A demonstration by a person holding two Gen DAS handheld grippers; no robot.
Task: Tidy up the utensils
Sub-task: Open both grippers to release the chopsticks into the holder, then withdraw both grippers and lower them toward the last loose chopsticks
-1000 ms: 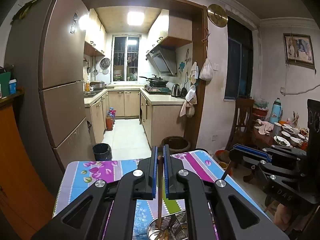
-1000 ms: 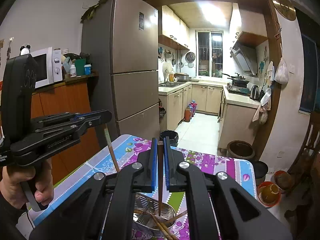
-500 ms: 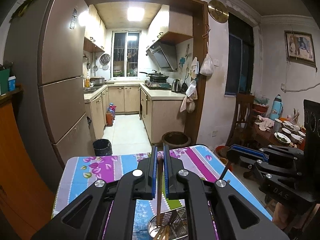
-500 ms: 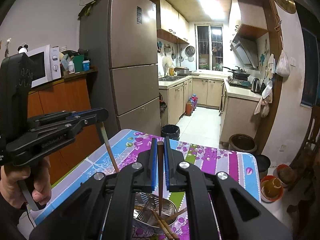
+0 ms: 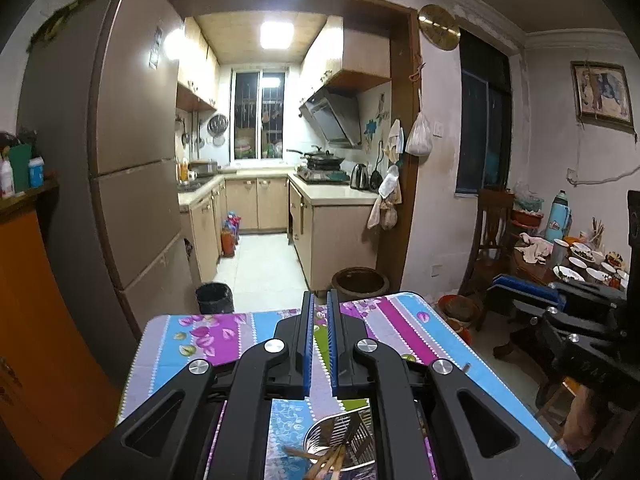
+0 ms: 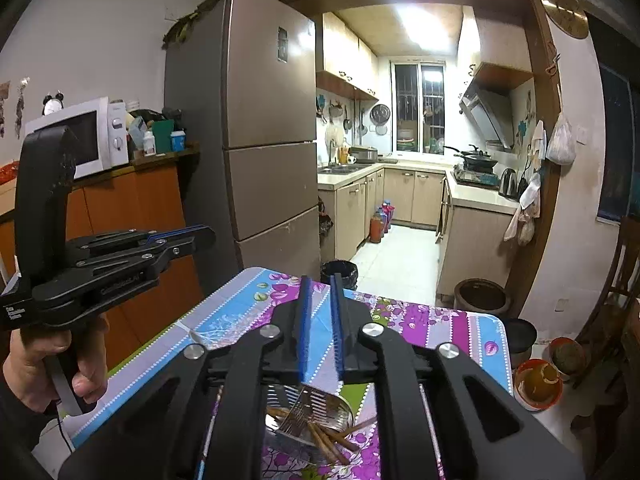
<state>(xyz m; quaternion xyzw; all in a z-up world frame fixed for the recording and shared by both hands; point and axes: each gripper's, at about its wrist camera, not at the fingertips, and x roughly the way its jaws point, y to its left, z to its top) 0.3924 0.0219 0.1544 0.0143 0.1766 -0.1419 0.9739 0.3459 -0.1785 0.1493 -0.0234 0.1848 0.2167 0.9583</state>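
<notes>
The left gripper (image 5: 319, 344) hung over the table with its blue-lined jaws slightly apart and nothing between them; the right gripper (image 6: 321, 328) was likewise parted and empty. Directly below both sat a metal utensil basket (image 6: 320, 412) holding brown chopsticks (image 6: 328, 436) that lay tilted, some ends poking over the rim. The basket stood on a table (image 5: 192, 340) covered by a cloth of blue, purple and green stripes with flower prints. In the right wrist view a bare hand (image 6: 52, 364) gripped the left tool's handle. Beyond the table's far edge stood a black waste bin (image 5: 214, 298) and a brown crock (image 5: 360, 282), with a tall bronze fridge (image 6: 256, 152) at the left, a microwave (image 6: 84, 136) on an orange cabinet beside it, and a lit galley kitchen through the doorway.
</notes>
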